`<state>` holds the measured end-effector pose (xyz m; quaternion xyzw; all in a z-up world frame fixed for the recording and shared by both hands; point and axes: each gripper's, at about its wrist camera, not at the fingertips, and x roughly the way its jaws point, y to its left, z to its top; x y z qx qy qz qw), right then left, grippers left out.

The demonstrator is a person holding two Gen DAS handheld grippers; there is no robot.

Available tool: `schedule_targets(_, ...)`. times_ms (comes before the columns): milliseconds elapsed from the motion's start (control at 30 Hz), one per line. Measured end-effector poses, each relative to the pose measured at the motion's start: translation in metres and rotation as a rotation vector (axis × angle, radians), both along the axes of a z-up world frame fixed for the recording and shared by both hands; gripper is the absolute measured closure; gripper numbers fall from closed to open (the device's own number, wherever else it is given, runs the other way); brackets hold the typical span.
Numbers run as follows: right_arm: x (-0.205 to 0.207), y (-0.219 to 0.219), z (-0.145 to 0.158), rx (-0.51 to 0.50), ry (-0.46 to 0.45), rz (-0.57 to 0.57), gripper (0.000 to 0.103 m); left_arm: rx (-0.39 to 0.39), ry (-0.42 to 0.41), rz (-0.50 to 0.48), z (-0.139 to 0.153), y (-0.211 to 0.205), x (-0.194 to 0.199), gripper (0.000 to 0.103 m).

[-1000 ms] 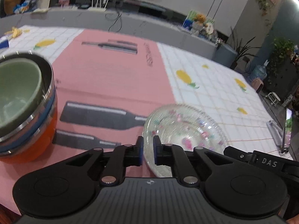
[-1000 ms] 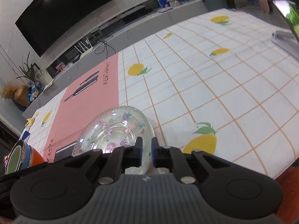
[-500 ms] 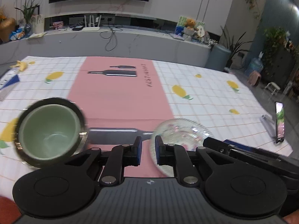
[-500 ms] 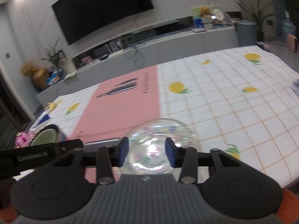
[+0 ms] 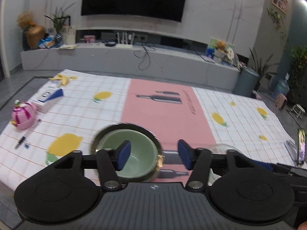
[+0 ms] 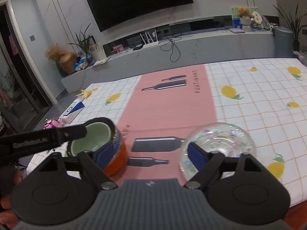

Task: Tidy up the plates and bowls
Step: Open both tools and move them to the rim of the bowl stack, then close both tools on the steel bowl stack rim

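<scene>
Nearest the front edge of the tabletop [image 6: 259,88], the right claw [image 6: 151,153] is spread wide with nothing between its blue pads. Its right pad [image 6: 195,156] overlaps the near left rim of the glass plate [image 6: 218,143], which lies flat on the checked cloth just right of the pink strip. Its left pad sits in front of the stack of bowls [image 6: 107,149], whose orange bowl is at the bottom and green bowl [image 6: 90,140] on top.

The left claw [image 5: 152,156] is also wide open and empty. The same green bowl [image 5: 134,153] lies below and between its pads, closer to the left pad [image 5: 123,154]. Only the glass plate's [image 5: 220,147] rim shows past the right finger.

Farther back, near the left edge, lie a pink toy [image 5: 23,116] and a blue and white box [image 5: 47,98]. A phone [image 5: 300,146] stands at the right edge.
</scene>
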<state>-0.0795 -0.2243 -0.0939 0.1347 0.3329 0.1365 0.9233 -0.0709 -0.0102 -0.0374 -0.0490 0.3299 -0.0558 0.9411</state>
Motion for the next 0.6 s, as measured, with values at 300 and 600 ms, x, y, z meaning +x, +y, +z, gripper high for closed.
schedule_targets(300,0.032,0.031,-0.006,0.095,0.142,-0.015,0.007,-0.130,0.061,0.173,-0.017,0.064,0.008,0.024)
schedule_targets(600,0.058,0.059,-0.037,0.169,0.276,0.008,0.007,-0.314,0.158,0.259,-0.056,0.105,0.022,0.024)
